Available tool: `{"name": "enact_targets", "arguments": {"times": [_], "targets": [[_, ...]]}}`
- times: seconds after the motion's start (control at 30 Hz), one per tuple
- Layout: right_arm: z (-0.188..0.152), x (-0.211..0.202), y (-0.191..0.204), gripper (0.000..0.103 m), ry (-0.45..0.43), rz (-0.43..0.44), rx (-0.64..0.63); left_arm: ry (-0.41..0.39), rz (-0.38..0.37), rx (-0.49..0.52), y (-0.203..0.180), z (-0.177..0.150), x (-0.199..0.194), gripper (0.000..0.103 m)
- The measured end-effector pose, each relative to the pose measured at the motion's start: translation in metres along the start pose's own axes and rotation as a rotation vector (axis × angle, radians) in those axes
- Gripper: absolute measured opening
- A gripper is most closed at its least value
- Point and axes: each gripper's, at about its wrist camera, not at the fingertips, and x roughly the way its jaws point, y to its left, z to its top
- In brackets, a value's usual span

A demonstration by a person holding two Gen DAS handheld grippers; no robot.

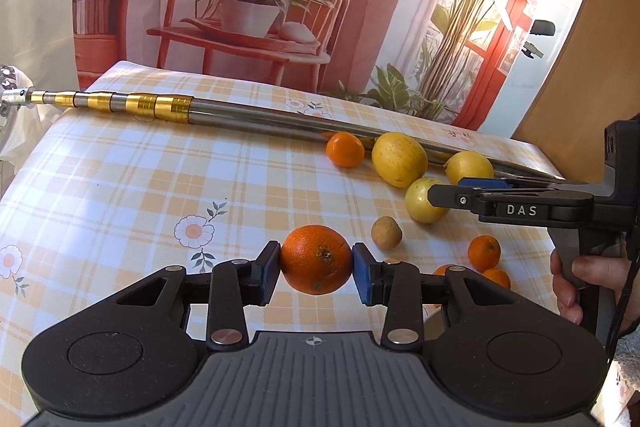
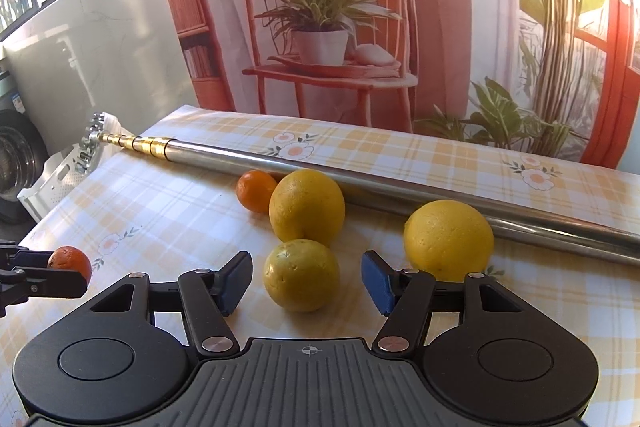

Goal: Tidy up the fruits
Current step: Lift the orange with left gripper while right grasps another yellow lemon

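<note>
2 grippers | left gripper (image 1: 316,269) clamps dimpled round orange (image 1: 315,259) | right gripper (image 2: 306,277) spread around pitted lemon (image 2: 301,275)

tbl left half (image 1: 120,187) free | pole (image 1: 260,117) blocks back

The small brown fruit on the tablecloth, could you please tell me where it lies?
In the left wrist view, the small brown fruit lies right of centre, between the held orange and the nearest yellow fruit.

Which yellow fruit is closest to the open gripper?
The smallest yellow fruit, sitting right between the right gripper's open fingers; the two bigger ones lie farther back.
</note>
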Motion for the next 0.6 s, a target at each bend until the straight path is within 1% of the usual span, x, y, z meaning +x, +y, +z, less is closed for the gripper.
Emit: {"name": "enact_targets", "arguments": {"times": [0.13, 0.27, 0.3, 0.4, 0.5, 0.6], "targets": [[-0.003, 0.011, 0.002, 0.055, 0.031, 0.005, 0.009, 0.007, -0.014, 0.016, -0.004, -0.005, 0.002, 0.041], [-0.005, 0.018, 0.002, 0.053, 0.035, -0.004, 0.018, 0.011, -0.018, 0.027, -0.005, -0.008, 0.003, 0.041], [-0.005, 0.019, 0.001, 0.050, 0.036, -0.005, 0.022, 0.013, -0.019, 0.026, -0.005, -0.008, 0.004, 0.041], [-0.007, 0.021, -0.001, 0.045, 0.044, 0.013, 0.041, 0.016, -0.015, 0.023, -0.005, -0.009, 0.005, 0.041], [-0.008, 0.019, -0.003, 0.044, 0.043, 0.018, 0.050, 0.019, -0.010, 0.018, -0.004, -0.008, 0.005, 0.041], [-0.010, 0.015, -0.003, 0.044, 0.035, 0.003, 0.050, 0.020, -0.007, 0.019, -0.004, -0.007, 0.004, 0.041]]}}
